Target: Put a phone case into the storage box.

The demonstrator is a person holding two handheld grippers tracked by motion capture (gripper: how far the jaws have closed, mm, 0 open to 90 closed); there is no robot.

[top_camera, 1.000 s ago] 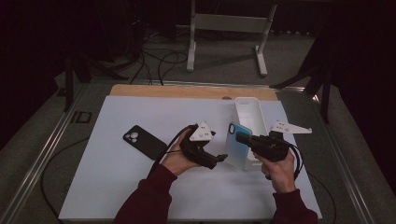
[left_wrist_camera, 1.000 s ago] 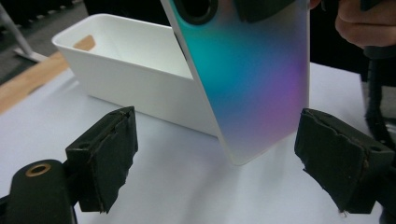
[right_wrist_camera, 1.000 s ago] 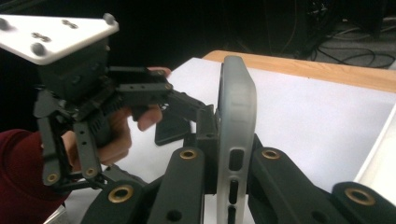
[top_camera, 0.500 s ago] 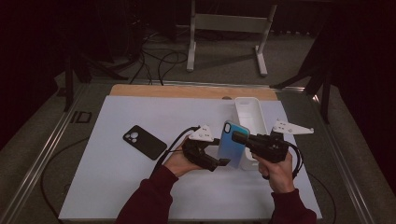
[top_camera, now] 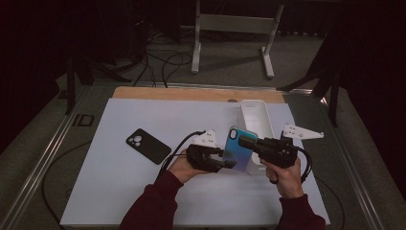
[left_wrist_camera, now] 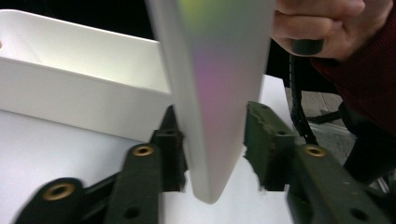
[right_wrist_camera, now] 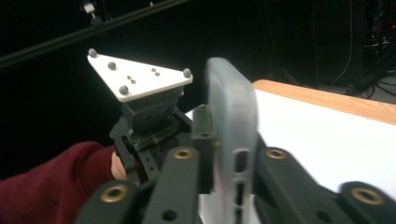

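The thing in hand is a phone case [top_camera: 238, 154], blue shading to pink, held up in the air above the white mat [top_camera: 119, 191] just in front of the near end of the white tray [top_camera: 258, 120]. It looks light and thin, probably a flexible shell with some give, smooth and a bit slick on its glossy back, so I'd judge it apt to bow or twist if squeezed hard across its open middle; the rims and corners are the stiffer places to hold. The right gripper [top_camera: 246, 142] has it by one edge, its jaws pinched on the rim near the port cut-outs, as the right gripper view shows with the case [right_wrist_camera: 232, 140] standing between the black jaws. The left gripper [top_camera: 230, 164] comes in from the other side; its jaws have just been closing, and in the left gripper view the case [left_wrist_camera: 215, 93] hangs between them, one pad seeming to touch it while a sliver of gap shows at the other, so I'd call it not yet clamped. Nothing here looks fragile, though a slip would drop it onto the mat. Counting: one coloured case, one black phone [top_camera: 148, 145] lying flat on the mat well to the left, one white tray, two grippers, two hands in dark red sleeves.
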